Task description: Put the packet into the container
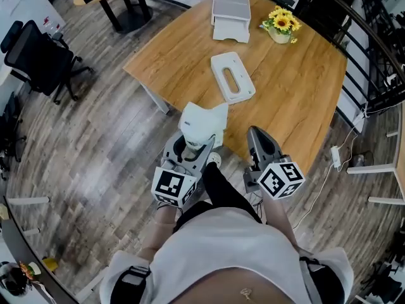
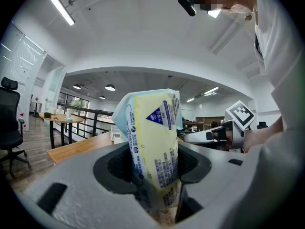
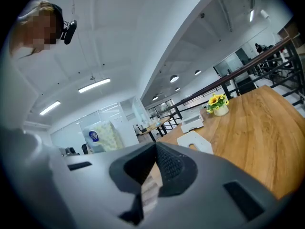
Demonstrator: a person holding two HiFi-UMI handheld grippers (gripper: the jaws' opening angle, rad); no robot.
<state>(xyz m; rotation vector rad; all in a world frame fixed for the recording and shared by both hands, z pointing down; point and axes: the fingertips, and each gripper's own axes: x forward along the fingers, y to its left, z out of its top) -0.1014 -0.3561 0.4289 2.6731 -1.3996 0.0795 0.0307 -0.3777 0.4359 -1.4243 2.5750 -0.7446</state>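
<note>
Carry step, I judged: my left gripper (image 1: 197, 148) had its fingers clamped on the packet (image 2: 155, 142), upright and short of the table (image 1: 304, 100). On my right gripper (image 1: 256, 135) the fingers were pinched together, empty. Next called for reaching past the lid (image 1: 232, 76) to the white container (image 1: 230, 8).

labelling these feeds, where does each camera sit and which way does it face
head view: on the person's head, facing down at the table; left gripper, right gripper, legs show
left gripper view: on the left gripper, facing along jaws shut on the packet; a sleeve shows
right gripper view: on the right gripper, facing along closed jaws over the table; a head shows
shared: head and right gripper views both show the flowers
</note>
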